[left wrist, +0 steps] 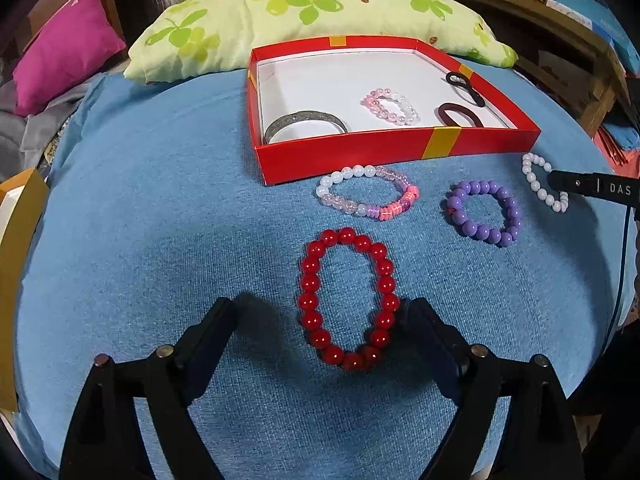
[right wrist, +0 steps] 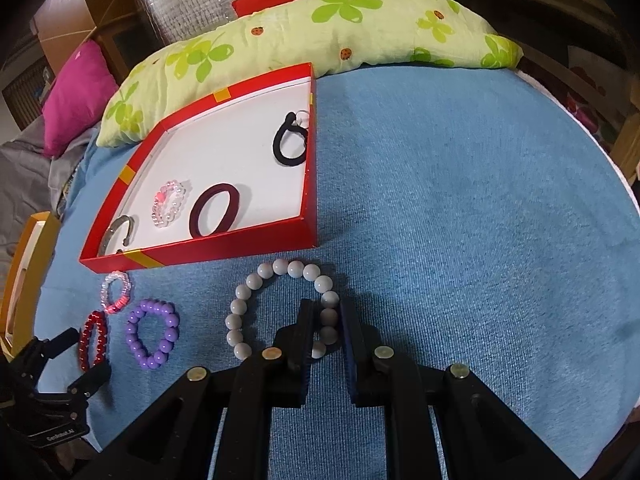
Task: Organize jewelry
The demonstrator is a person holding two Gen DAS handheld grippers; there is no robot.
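A red bead bracelet [left wrist: 309,302] lies flat on the blue cloth [left wrist: 160,220] between the wide-apart fingers of my left gripper [left wrist: 320,308]. The right finger stands close against its side and the left finger is well clear, so the gripper is open. My right gripper [right wrist: 327,320] is shut on the near side of a white bead bracelet [right wrist: 280,266], which rests on the cloth. The red box [left wrist: 400,152] behind holds a silver bangle [left wrist: 304,122], a pink-white bracelet [left wrist: 392,106] and two hair ties.
A pink and white mixed bracelet [left wrist: 338,178] and a purple bracelet [left wrist: 454,203] lie loose in front of the box. A green clover pillow [left wrist: 304,16] borders the cloth at the back. At the left are a magenta cushion [left wrist: 64,48] and a yellow box [left wrist: 20,240].
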